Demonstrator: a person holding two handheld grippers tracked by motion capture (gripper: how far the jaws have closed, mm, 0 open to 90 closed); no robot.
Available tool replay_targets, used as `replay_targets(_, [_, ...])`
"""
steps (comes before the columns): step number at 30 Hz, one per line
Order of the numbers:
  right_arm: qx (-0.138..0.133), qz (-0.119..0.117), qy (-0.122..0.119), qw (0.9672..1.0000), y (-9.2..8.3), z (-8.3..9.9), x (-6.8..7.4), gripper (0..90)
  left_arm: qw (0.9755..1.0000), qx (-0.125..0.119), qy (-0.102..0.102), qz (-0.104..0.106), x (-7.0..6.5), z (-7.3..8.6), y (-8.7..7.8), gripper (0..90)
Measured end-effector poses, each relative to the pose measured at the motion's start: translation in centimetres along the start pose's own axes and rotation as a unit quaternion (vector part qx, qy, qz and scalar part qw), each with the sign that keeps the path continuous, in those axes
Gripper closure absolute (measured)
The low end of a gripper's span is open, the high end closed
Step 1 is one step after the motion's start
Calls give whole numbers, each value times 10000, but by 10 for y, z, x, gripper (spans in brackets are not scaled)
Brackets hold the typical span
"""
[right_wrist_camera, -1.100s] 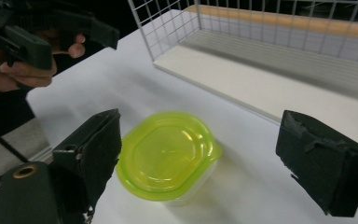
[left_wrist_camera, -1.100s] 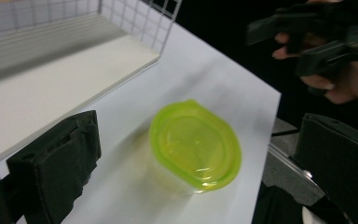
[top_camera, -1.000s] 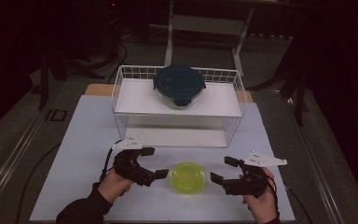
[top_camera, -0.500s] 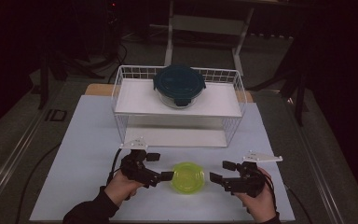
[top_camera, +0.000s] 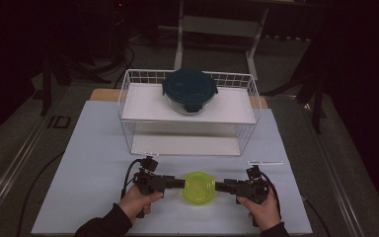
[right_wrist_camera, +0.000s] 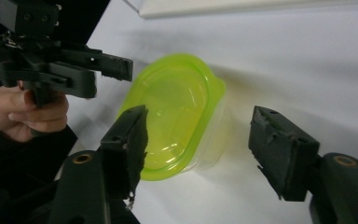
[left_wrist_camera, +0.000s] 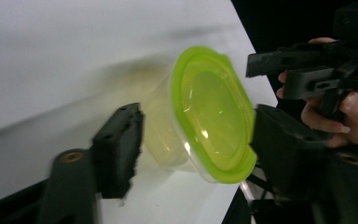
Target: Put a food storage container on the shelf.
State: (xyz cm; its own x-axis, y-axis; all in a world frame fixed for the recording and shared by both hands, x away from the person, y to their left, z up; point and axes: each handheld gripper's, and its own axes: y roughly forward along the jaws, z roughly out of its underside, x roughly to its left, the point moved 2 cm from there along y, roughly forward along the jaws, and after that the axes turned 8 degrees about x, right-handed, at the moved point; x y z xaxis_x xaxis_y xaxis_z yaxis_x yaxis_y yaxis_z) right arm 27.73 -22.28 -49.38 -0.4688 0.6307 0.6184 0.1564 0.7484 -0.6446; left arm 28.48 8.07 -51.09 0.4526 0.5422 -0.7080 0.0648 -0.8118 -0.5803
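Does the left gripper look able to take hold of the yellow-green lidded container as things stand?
Probably yes. The left gripper already has the yellow-green lidded container between its jaws, which have just been closing with a gap left on one side. The right gripper sits opposite, not blocking.

Dim room, slight motion blur

Both forearms enter from the near edge. Left black two-jaw tool [top_camera: 177, 183] lies low and level, pointing right; right black two-jaw tool [top_camera: 221, 186] mirrors it, pointing left. Both sets of jaws have just been closing and are part-open, pads not pressing.
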Motion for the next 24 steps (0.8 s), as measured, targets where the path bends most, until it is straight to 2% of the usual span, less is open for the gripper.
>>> replay_targets(1, [76,3,89,9999,3,0,-2,384,10000,23,-89,20,1,1,2,351])
replay_targets(2, [76,3,89,9999,3,0,-2,384,10000,23,-89,20,1,1,2,394])
replay_targets(3, [136,10,157,9998,6,0,-4,403,9997,45,-221,62,4,3,5,394])
replay_targets(4, [277,-78,331,9990,12,1,-8,449,9997,53,-240,73,5,3,6,478])
replay_targets(5, [277,-78,331,9990,12,1,-8,449,9995,66,-295,108,6,3,7,478])
replay_targets(6, [326,-111,367,9987,13,1,-8,472,9994,93,-329,72,7,4,9,501])
replay_targets(10, [474,-273,524,9971,19,1,-9,543,9989,209,-388,163,8,6,12,610])
replay_targets(14, [580,-341,565,9961,22,2,-8,615,9987,232,-434,159,7,7,14,670])
replay_targets(17, [620,-355,553,9959,23,3,-6,636,9986,244,-439,175,6,8,15,698])
replay_targets(20, [611,-381,559,9958,24,3,-5,657,9988,266,-365,169,3,8,16,735])
replay_targets(24, [593,-369,573,9959,24,3,-5,714,9987,196,-424,184,0,9,17,755])
